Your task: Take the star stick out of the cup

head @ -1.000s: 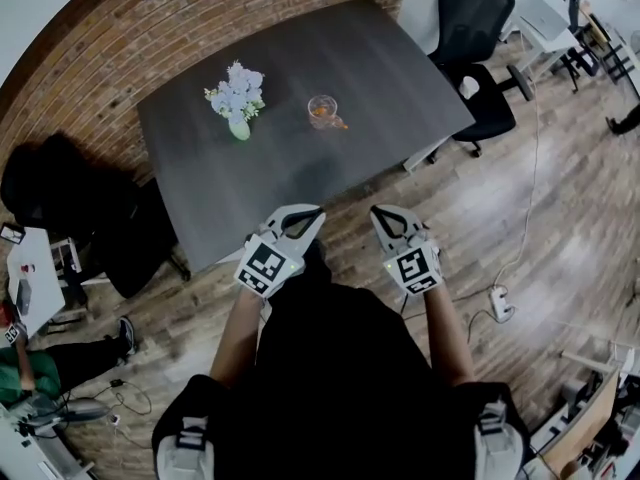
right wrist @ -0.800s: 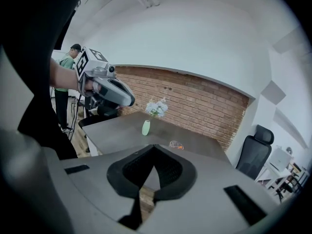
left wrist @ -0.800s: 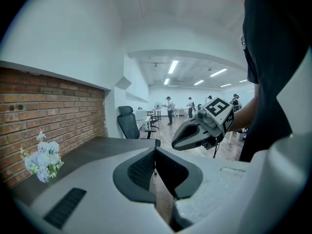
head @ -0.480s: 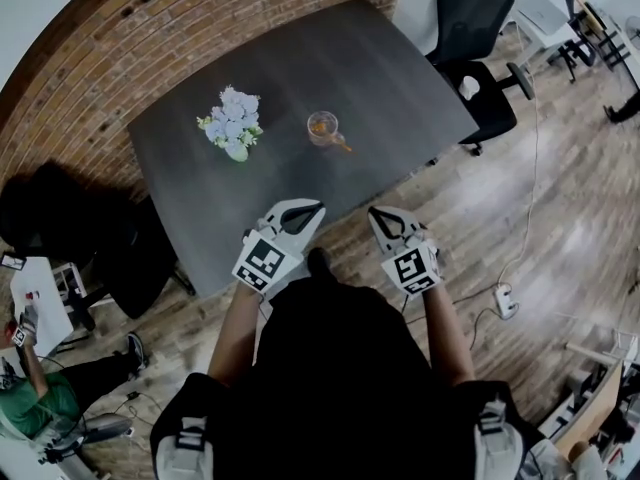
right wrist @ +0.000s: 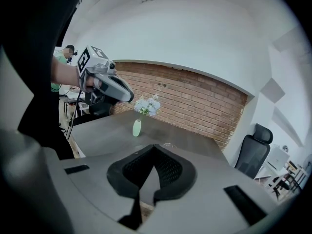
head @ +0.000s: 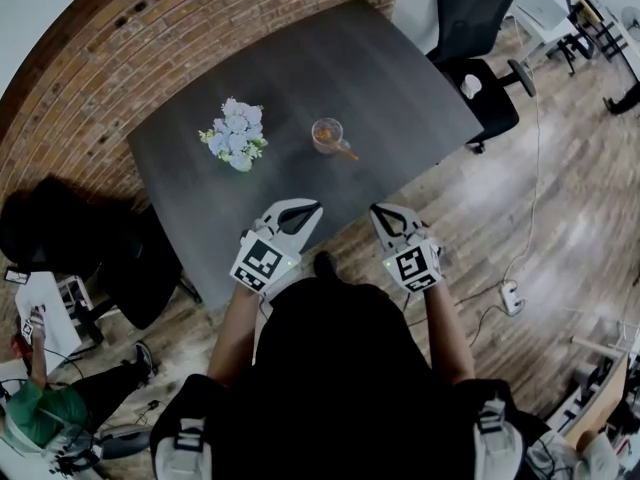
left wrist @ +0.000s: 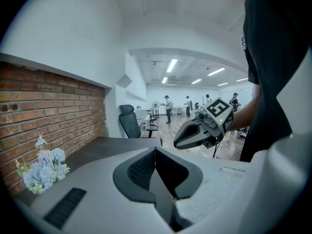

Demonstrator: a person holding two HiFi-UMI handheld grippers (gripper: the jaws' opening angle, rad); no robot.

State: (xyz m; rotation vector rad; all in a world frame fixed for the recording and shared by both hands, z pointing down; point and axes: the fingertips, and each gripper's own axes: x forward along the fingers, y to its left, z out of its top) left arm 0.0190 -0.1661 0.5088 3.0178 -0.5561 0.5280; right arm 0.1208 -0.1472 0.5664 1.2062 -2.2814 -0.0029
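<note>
light: ceiling strips (left wrist: pixel 170 65) are glowing well ahead of my fingers (left wrist: pixel 140 169), lighting the room evenly | glare: they are blowing out white | lens: lines are bowing outward, corners are going black | focus: my near body is blurring | head view: looking dimmer, muted

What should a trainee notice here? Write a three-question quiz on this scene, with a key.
1. True or false: the star stick is already out of the cup.
2. In the head view, what stands on the table left of the cup? A) a flower vase B) a laptop C) a book
3. Fill in: the jaws of the left gripper and the right gripper are both ____, with nothing between them.

Key: 1. False, the stick sits in the cup, untouched. 2. A. 3. shut.
</note>
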